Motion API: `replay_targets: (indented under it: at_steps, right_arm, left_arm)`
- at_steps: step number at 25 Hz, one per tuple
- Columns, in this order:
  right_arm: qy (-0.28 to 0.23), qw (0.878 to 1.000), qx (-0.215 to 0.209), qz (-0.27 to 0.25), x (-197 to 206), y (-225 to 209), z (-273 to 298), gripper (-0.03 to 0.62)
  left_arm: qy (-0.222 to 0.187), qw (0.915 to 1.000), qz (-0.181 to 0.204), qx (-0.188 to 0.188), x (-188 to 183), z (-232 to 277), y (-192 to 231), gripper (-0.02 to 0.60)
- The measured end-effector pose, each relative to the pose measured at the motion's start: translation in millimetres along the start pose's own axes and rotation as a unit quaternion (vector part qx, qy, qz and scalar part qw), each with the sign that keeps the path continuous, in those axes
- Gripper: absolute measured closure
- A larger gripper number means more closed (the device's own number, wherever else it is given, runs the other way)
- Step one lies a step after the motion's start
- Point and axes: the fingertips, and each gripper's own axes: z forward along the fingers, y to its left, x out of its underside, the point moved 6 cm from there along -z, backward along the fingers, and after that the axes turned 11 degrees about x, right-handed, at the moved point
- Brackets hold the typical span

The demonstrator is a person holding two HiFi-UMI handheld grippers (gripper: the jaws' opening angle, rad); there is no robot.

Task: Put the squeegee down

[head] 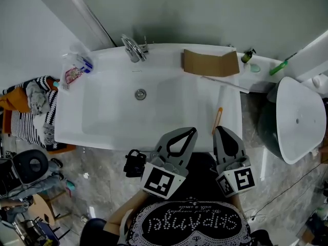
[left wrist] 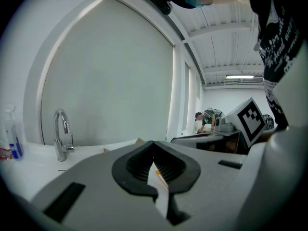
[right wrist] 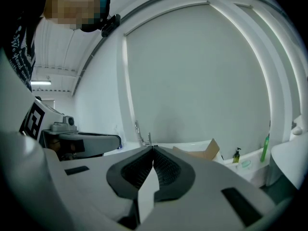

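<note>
White bathtub (head: 102, 136) filled frame centre — thin orange-tipped stick, likely squeegee (head: 218, 119), lay at its right side, just above right claw (head: 219, 129). Left claw (head: 192, 131) and right claw both pinched shut, empty. Judged: set-down done; withdraw without nudging it.

From my end the bathtub (head: 72, 129) reads as smooth, glossy white. The faucet (head: 133, 49) is polished chrome metal and the cardboard (head: 211, 63) is matt brown. I see shiny veined stone on the floor (head: 102, 181). The left hand-held gripper (left wrist: 153, 143) and right hand-held gripper (right wrist: 153, 148) are matt grey plastic with black ribbed pads (left wrist: 168, 166).
</note>
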Motion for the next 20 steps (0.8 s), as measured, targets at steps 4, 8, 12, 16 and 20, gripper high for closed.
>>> replay_targets:
  at_steps: [4,8,12,16,20]
  right_arm:
    - [0.001,1.0,-0.002,0.0,0.4,-0.1,1.6,0.574]
    - [0.003,1.0,-0.002,-0.001,-0.3,-1.5,2.4,0.574]
    - [0.004,1.0,-0.001,-0.001,-0.9,-2.8,2.7,0.574]
    - [0.006,1.0,-0.001,0.002,-0.1,-3.9,2.5,0.574]
    - [0.007,1.0,0.001,0.004,0.0,-4.7,2.3,0.574]
  left_arm:
    - [0.001,1.0,0.001,-0.001,-0.1,-0.1,0.9,0.577]
    - [-0.003,1.0,0.0,-0.003,-0.8,0.3,2.0,0.577]
    - [-0.006,1.0,-0.003,-0.001,-1.5,1.9,2.8,0.577]
    - [-0.005,1.0,-0.002,0.003,-1.4,3.8,2.0,0.577]
    - [0.0,1.0,-0.001,0.006,-0.8,4.9,2.1,0.577]
